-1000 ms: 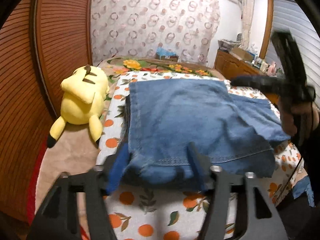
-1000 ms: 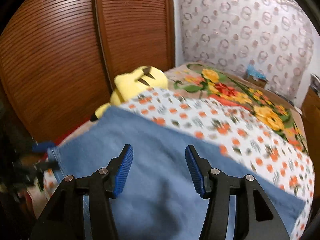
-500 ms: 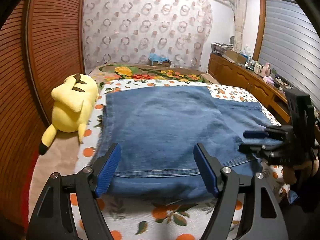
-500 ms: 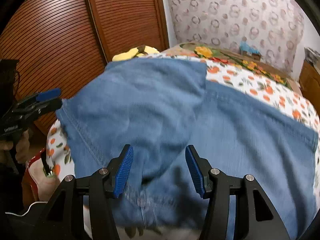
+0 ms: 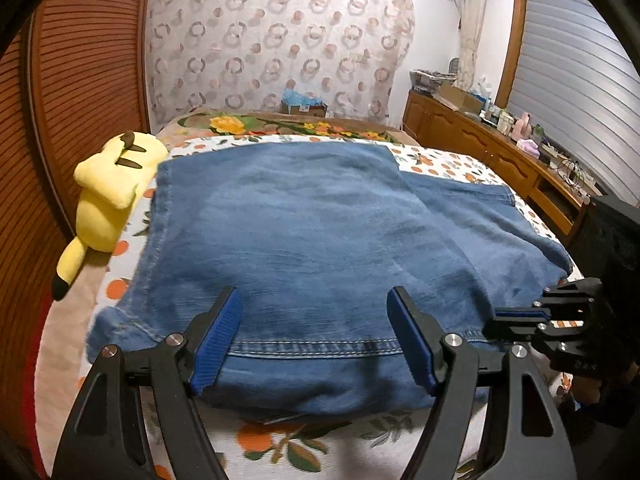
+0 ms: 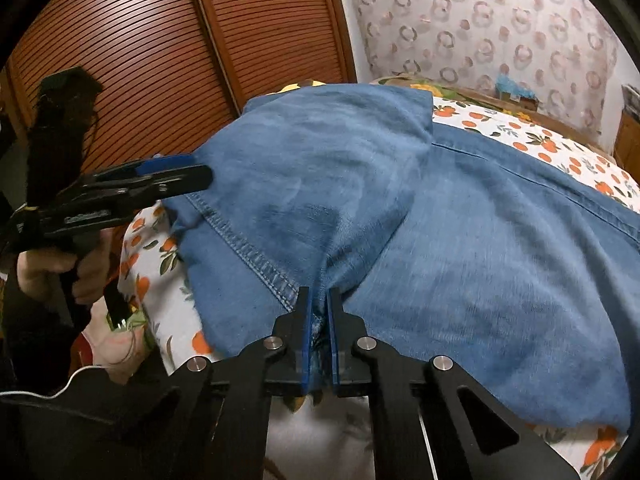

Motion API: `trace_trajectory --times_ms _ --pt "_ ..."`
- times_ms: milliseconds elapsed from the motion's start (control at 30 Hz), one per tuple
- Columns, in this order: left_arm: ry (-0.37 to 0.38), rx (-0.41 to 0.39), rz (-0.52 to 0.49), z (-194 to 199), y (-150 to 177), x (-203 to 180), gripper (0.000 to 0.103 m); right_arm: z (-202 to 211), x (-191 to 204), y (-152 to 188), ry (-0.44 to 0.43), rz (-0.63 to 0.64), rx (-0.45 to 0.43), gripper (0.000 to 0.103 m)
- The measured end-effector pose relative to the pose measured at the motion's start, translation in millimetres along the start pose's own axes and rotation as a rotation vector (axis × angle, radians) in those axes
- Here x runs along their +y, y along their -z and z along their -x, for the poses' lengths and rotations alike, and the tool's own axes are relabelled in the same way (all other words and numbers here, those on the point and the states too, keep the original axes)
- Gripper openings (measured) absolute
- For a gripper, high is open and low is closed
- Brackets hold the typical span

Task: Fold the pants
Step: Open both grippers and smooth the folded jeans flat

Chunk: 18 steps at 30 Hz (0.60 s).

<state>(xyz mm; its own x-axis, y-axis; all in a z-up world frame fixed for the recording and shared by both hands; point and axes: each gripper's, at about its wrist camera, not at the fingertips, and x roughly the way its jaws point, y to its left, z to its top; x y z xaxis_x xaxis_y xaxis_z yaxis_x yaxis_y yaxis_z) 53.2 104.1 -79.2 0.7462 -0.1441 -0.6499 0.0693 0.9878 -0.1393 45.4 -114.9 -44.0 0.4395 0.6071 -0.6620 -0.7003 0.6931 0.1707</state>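
Blue denim pants point(image 5: 304, 236) lie folded over on the bed, with a stitched hem along the near edge. My left gripper point(image 5: 314, 336) is open and empty just above that hem; it also shows in the right wrist view point(image 6: 188, 178) at the left corner of the pants. My right gripper point(image 6: 319, 320) is shut on a pinch of the pants point(image 6: 400, 208) at the near edge. It shows in the left wrist view point(image 5: 520, 314) at the right corner of the hem.
A yellow plush toy point(image 5: 108, 200) lies on the bed's left side by the brown slatted wardrobe doors point(image 6: 160, 52). The bedsheet point(image 5: 288, 444) has an orange-fruit print. A wooden sideboard point(image 5: 492, 156) with clutter stands at the right wall.
My right gripper has come down to the near edge of the pants and shut on the fabric. My left gripper has let go of the hem and opened wide.
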Motion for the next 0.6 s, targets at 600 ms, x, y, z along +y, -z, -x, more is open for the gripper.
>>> trace_trajectory --times_ms 600 --pt "-0.046 0.037 -0.077 -27.2 10.2 -27.9 0.076 52.6 -17.3 26.7 0.130 -0.052 -0.127 0.009"
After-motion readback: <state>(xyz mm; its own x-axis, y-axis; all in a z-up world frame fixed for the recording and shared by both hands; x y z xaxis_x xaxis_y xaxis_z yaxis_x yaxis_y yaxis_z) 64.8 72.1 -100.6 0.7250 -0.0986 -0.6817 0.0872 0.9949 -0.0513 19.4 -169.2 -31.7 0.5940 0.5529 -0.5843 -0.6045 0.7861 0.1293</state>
